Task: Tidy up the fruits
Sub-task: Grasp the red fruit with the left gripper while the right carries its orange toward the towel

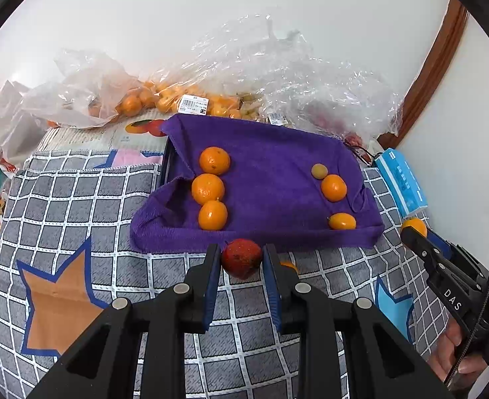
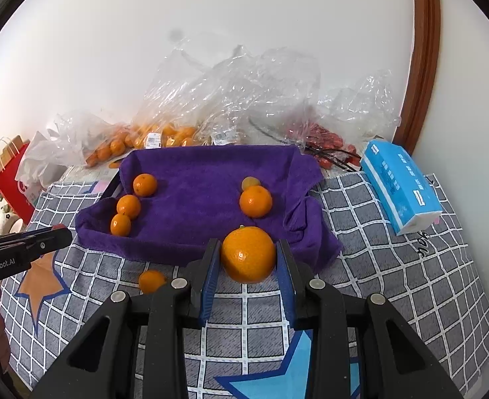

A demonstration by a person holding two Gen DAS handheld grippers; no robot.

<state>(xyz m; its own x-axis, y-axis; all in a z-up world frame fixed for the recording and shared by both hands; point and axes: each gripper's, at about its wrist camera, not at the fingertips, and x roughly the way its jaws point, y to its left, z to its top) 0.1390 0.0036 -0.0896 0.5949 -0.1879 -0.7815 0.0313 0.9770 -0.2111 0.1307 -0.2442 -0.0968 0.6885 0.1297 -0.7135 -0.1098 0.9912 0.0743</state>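
Note:
My left gripper (image 1: 241, 255) is shut on a red fruit (image 1: 241, 258), held just before the near edge of a tray lined with a purple towel (image 1: 271, 173). My right gripper (image 2: 248, 249) is shut on a large orange (image 2: 248, 254) at the tray's near right edge (image 2: 211, 179). On the towel, three oranges (image 1: 207, 188) line the left side; an orange (image 1: 333, 187), a small yellowish fruit (image 1: 319, 171) and a kumquat-like fruit (image 1: 342, 221) sit at the right. One loose orange (image 2: 152, 281) lies on the checked cloth in front of the tray.
Clear plastic bags of oranges (image 1: 164, 99) and red fruits (image 2: 324, 143) lie behind the tray. A blue tissue pack (image 2: 399, 183) lies at the right. A red paper bag (image 2: 10, 173) stands at far left. The checked star-patterned cloth (image 2: 410, 282) covers the table.

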